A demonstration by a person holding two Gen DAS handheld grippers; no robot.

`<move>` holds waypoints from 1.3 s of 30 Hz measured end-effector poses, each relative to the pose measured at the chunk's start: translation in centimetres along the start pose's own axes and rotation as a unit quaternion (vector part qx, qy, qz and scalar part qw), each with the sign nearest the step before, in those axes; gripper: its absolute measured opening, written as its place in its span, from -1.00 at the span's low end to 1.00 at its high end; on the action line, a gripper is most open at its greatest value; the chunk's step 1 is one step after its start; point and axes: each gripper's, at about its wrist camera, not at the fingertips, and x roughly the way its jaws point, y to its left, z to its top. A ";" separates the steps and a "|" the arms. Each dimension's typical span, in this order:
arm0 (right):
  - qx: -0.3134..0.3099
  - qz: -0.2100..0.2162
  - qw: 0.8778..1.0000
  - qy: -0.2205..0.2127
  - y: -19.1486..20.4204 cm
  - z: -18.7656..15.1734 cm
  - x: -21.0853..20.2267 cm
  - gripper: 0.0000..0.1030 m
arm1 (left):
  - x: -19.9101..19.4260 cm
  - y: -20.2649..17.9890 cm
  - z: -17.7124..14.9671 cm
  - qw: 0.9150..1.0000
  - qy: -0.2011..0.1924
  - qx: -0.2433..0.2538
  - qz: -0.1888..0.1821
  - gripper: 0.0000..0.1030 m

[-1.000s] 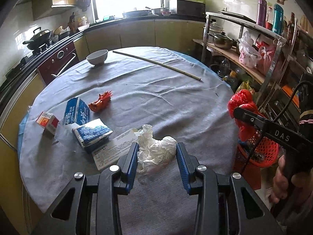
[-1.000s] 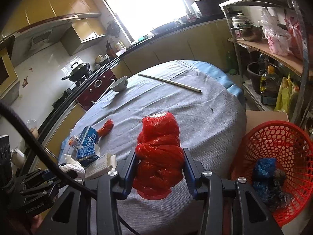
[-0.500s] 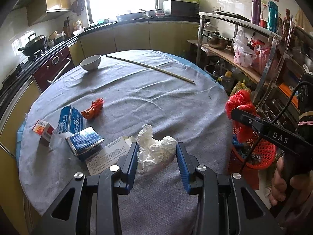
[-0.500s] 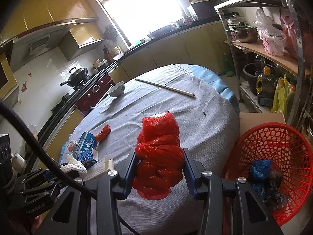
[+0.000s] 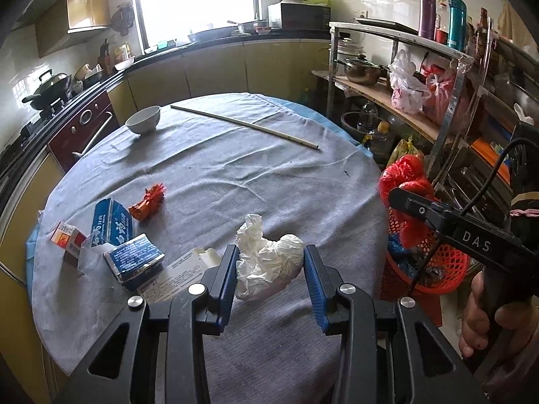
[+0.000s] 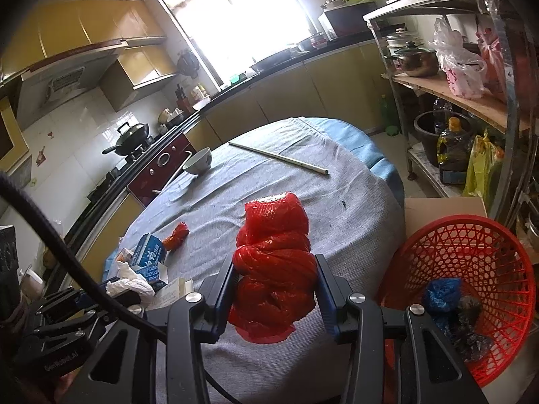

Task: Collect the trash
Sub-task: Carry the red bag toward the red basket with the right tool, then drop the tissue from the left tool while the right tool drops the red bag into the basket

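My left gripper (image 5: 269, 269) is shut on a crumpled white tissue (image 5: 266, 259), held just above the grey tablecloth (image 5: 219, 168). My right gripper (image 6: 274, 286) is shut on a wadded red plastic bag (image 6: 274, 256) at the table's right edge; in the left wrist view the red bag (image 5: 402, 176) hangs over a red mesh basket (image 5: 448, 269). That red basket (image 6: 471, 256) stands on the floor with dark and blue trash inside. On the table lie two blue cartons (image 5: 113, 224), a small red-and-white box (image 5: 69, 237), a red wrapper (image 5: 148, 202) and a printed paper (image 5: 175, 274).
A white bowl (image 5: 143, 119) and a long thin stick (image 5: 246, 126) lie at the table's far side. A metal shelf rack (image 5: 421, 77) with pots and bags stands right of the table. A cardboard box (image 6: 441, 208) sits behind the basket. A hand (image 5: 485, 316) holds the right gripper's handle.
The left gripper has lifted and drawn back a little with the tissue, so more of the table shows. The right gripper keeps the red bag almost still beside the basket.
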 end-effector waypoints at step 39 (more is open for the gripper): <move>0.097 -0.092 0.988 -0.074 -11.6 1.6 -8.0 -0.09 | 3.4 -11.7 6.2 0.990 -0.006 0.081 -0.117 -0.20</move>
